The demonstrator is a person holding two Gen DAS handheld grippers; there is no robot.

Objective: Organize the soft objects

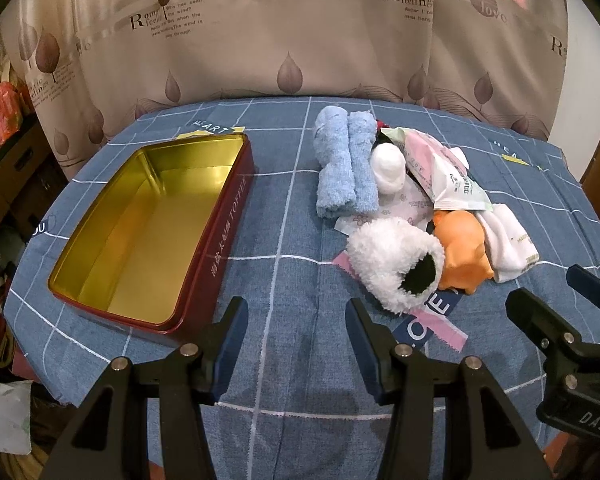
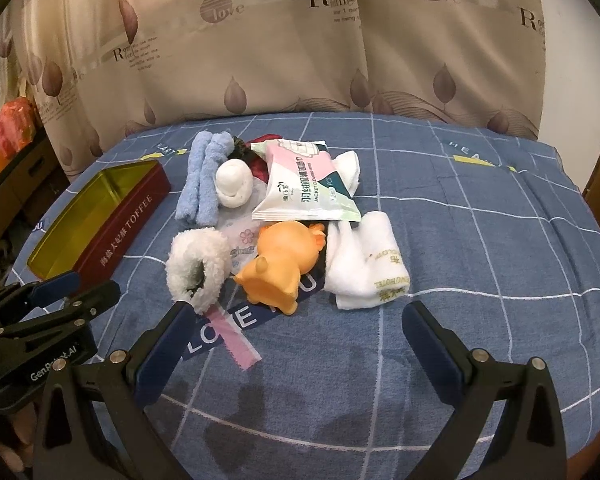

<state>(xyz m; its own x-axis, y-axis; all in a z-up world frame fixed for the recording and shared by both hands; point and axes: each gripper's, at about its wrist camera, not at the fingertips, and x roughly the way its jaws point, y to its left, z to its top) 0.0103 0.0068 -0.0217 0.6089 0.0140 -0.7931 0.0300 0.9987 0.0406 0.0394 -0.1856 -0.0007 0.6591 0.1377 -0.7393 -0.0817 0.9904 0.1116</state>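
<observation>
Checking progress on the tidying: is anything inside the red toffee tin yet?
No, the red rectangular toffee tin shows only its bare gold interior.

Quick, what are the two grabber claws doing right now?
Left gripper: open, holding nothing.
Right gripper: wide open, holding nothing.

Dark red-and-black cloth item (image 2: 256,156) mostly hidden under white-and-green wipes packet (image 2: 304,184), unidentifiable; floral-print flat sachet (image 2: 242,236) partly covered, lettering too blurred to read

Left gripper (image 1: 296,320): black triangular finger frames, blue pads, silver screws. Right gripper (image 2: 296,328): same build. White "GenRobot.AI" lettering on left gripper body, seen from right wrist.
</observation>
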